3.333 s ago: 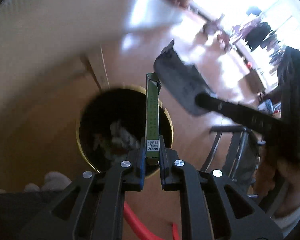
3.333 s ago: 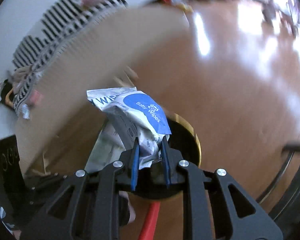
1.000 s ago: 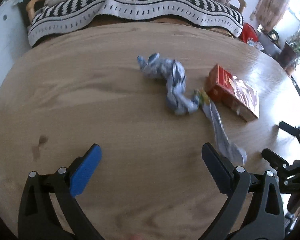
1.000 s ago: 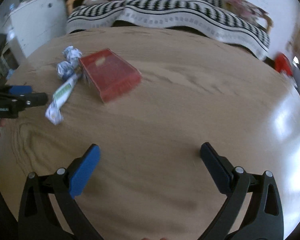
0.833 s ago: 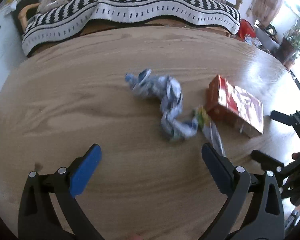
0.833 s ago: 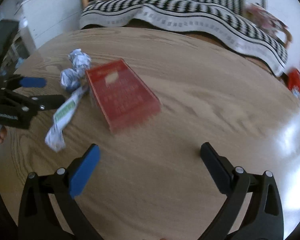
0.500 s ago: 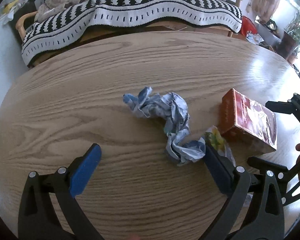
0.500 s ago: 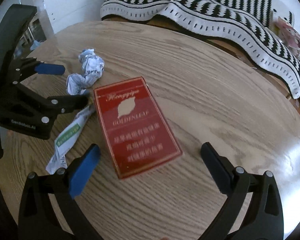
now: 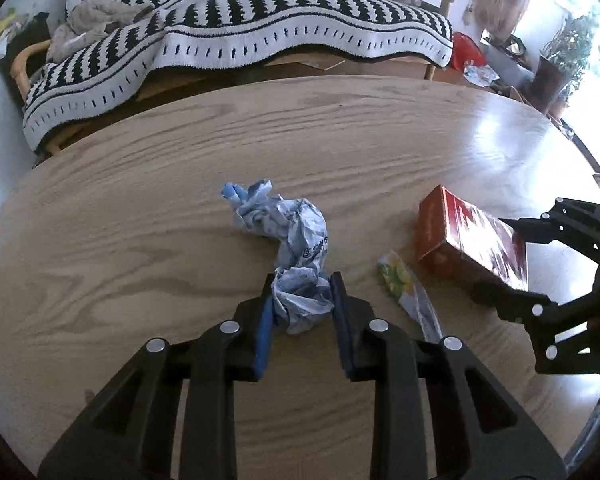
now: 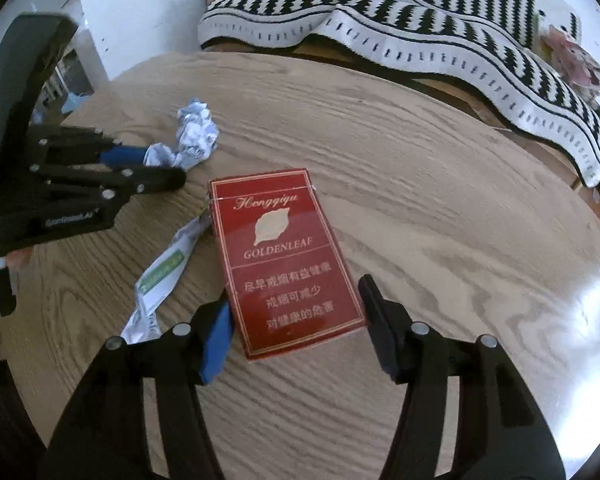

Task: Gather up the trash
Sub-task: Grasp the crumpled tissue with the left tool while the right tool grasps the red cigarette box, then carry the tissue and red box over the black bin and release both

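On my left wrist view, the left gripper (image 9: 302, 308) has just been closing, and its pads now pinch the near end of the crumpled blue-and-white wrapper (image 9: 288, 240) just below frame centre. The wrapper's long axis runs from the fingers up and left toward the middle of the wooden table (image 9: 140, 208).

On my right wrist view, the right gripper (image 10: 296, 320) has also just been closing; its jaws stand half-wide, straddling the near end of the red cigarette pack (image 10: 284, 260). I cannot tell whether the pads touch its sides. The pack lies flat at frame centre, long axis pointing up and slightly left. A flattened green-and-white sachet (image 10: 162, 272) lies just left of it, slanting toward the lower left.
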Demonstrator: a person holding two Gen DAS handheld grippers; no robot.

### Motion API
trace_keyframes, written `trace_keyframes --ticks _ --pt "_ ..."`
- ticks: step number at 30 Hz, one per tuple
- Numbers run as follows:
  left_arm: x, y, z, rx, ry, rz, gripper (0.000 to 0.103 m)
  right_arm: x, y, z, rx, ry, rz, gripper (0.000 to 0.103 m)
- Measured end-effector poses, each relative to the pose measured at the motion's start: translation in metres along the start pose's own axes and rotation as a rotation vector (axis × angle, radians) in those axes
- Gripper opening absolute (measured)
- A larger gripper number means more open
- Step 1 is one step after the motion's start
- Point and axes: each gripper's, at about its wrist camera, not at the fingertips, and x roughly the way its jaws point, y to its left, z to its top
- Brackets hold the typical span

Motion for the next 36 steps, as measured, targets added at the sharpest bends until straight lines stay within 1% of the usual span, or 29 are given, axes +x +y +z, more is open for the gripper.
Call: trace_keyframes --ticks 5,10,14,17,20,21,22,23,24,26,28,29,30,32,33,35,36 --pt "-0.021 -0.006 -0.006 -0.004 -0.019 0.027 0.025 -0.021 0.000 -0.008 0.029 -0.017 -0.007 0.058" --pt "-0.048 -0.016 -0.011 0.023 -0.048 0.028 0.026 -0.042 -0.003 -0.011 0.048 -0.038 -0.018 0.058" --pt "-0.069 -0.028 -0.017 0.032 -0.063 0.023 0.026 -0.063 -0.006 -0.028 0.128 -0.070 -0.008 0.058" --pt "-0.088 -0.043 -0.026 0.045 -0.070 0.004 0.026 -0.091 -0.013 -0.055 0.218 -0.110 0.002 0.058" --pt "-0.113 -0.069 -0.039 0.069 -0.091 -0.035 0.026 -0.136 -0.023 -0.090 0.305 -0.164 -0.012 0.058" --pt "-0.120 -0.079 -0.043 0.076 -0.096 -0.053 0.026 -0.156 -0.029 -0.105 0.333 -0.180 -0.029 0.058" --pt "-0.131 -0.097 -0.049 0.089 -0.104 -0.084 0.026 -0.173 -0.033 -0.118 0.352 -0.191 -0.046 0.058" --pt "-0.139 -0.111 -0.053 0.102 -0.111 -0.109 0.026 -0.197 -0.039 -0.137 0.373 -0.206 -0.076 0.058" --pt "-0.143 -0.120 -0.056 0.110 -0.115 -0.126 0.026 -0.212 -0.041 -0.149 0.385 -0.216 -0.097 0.058" --pt "-0.158 -0.154 -0.067 0.145 -0.129 -0.189 0.026 -0.248 -0.048 -0.180 0.408 -0.235 -0.151 0.058" --pt "-0.169 -0.192 -0.079 0.189 -0.134 -0.249 0.026 -0.288 -0.055 -0.219 0.441 -0.255 -0.212 0.058" --pt "-0.173 -0.209 -0.085 0.209 -0.132 -0.274 0.026 -0.300 -0.056 -0.234 0.453 -0.260 -0.229 0.058" --pt "-0.176 -0.226 -0.090 0.226 -0.127 -0.301 0.026 -0.320 -0.060 -0.258 0.476 -0.267 -0.262 0.058" --pt "-0.180 -0.266 -0.105 0.275 -0.108 -0.360 0.026 -0.340 -0.065 -0.289 0.511 -0.274 -0.295 0.058" --pt "-0.181 -0.277 -0.110 0.288 -0.104 -0.373 0.026 -0.355 -0.069 -0.313 0.544 -0.281 -0.314 0.058" --pt "-0.182 -0.312 -0.126 0.326 -0.082 -0.417 0.026 -0.369 -0.072 -0.342 0.586 -0.295 -0.328 0.058" --pt "-0.181 -0.327 -0.134 0.340 -0.071 -0.436 0.026 -0.378 -0.073 -0.363 0.623 -0.311 -0.329 0.058"
